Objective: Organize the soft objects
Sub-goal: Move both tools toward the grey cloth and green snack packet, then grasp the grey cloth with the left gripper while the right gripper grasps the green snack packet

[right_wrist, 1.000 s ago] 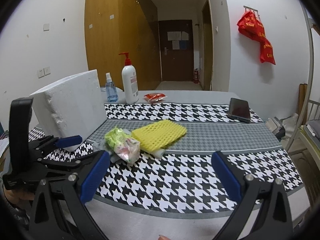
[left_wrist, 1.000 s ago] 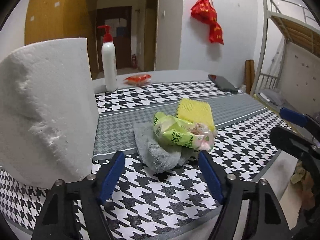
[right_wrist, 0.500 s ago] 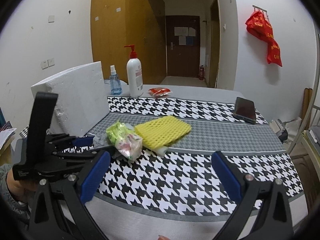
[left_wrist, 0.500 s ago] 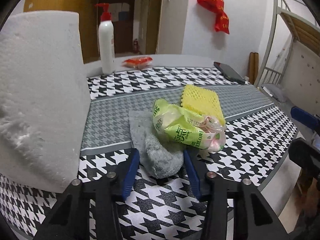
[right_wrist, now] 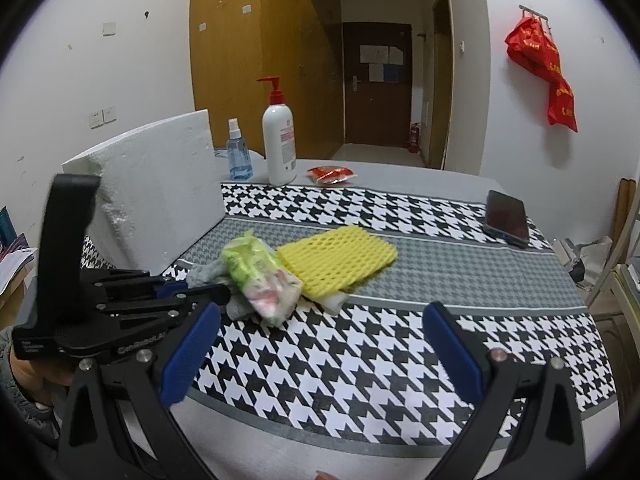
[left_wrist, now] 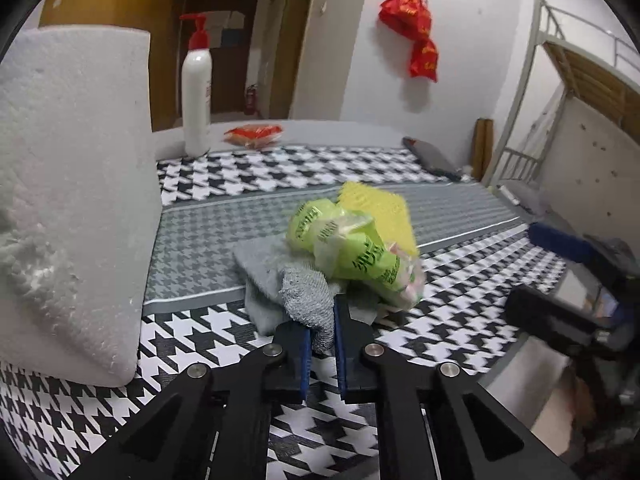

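**Left jaws pinch grey cloth; right jaws spread wide**

Left gripper [left_wrist: 320,320]: jaws closed on a bunched fold of the grey cloth [left_wrist: 280,276], cloth edge squeezed between the blue pads. Rest of cloth lies flat on the bench [right_wrist: 360,360], spreading away from the jaws. A green wipes pack [left_wrist: 352,256] sits on top of the cloth, just beyond the pinch point, tilted. Yellow foam net [right_wrist: 336,260] lies behind and beside the pack, partly under it.

Right gripper [right_wrist: 320,344]: jaws wide apart, holding nothing, hovering over the near edge of the bench, well apart from the pile. Left gripper shows at the left side of the right wrist view, tips at the cloth.

Surface: black-white houndstooth cover with a grey band across the middle. White foam block [left_wrist: 68,200] stands on the left. Pump bottle [right_wrist: 279,144], small blue spray bottle [right_wrist: 239,156], red packet [right_wrist: 331,174] at the far edge; phone [right_wrist: 506,218] far right.

Room: wooden wardrobe, dark door down the hall, red bags [right_wrist: 548,68] hung on the wall, bunk bed frame [left_wrist: 560,92] right.
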Demonstrator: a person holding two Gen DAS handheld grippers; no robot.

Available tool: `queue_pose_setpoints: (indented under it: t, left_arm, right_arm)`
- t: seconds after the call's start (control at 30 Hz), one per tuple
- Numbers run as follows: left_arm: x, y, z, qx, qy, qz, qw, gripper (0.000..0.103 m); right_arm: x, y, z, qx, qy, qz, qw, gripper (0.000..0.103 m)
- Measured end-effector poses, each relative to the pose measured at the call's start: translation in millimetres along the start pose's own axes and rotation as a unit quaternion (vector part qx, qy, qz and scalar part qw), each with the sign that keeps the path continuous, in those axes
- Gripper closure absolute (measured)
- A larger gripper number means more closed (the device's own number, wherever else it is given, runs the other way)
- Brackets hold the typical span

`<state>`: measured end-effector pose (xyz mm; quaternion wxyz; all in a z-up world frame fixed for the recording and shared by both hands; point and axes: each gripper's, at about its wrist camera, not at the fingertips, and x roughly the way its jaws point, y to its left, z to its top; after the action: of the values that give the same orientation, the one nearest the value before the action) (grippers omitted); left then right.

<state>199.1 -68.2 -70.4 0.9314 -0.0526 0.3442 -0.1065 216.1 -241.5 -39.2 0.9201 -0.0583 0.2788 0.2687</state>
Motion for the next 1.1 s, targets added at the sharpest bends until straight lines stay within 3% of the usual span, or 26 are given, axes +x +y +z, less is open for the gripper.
queue_pose_setpoints:
  t: [0.17, 0.33, 0.57, 0.9, 1.0, 1.07, 1.1]
  left_arm:
    - [-14.5, -1.1, -0.9, -0.009, -0.001, -0.049, 0.9987, 0.093]
    - [-28.8, -3.3, -1.2, -0.001, -0.017, -0.052, 0.9985, 0.093]
    - [-40.0, 4.9, -1.0, 0.002, -0.025, -0.035, 0.9991, 0.093]
    - [-28.9, 26.4, -6.0, -0.020, -0.006, 0.016, 0.9997, 0.091]
    - [-24.9, 27.0, -8.4, -0.018, 0.001, 0.021, 0.9996, 0.069]
    - [-25.0, 29.6, -9.7, -0.025, -0.001, 0.027, 0.9993, 0.044]
    - [-24.9, 30.6, -10.1, -0.029, -0.004, 0.026, 0.9992, 0.042]
  right_arm:
    - [1.8, 1.0, 0.7, -0.003, 0.002, 0.003, 1.000, 0.001]
    - [4.2, 0.9, 0.2, -0.003, 0.006, 0.006, 1.000, 0.001]
    - [11.7, 6.2, 2.4, -0.005, 0.016, 0.022, 1.000, 0.001]
    - [37.3, 17.2, 4.8, -0.009, 0.054, 0.049, 0.997, 0.001]
    - [43.4, 20.1, 6.4, -0.010, 0.063, 0.062, 0.996, 0.010]
    - [48.6, 22.5, 7.0, -0.011, 0.072, 0.068, 0.995, 0.018]
    - [50.9, 23.4, 7.1, -0.012, 0.076, 0.071, 0.994, 0.023]
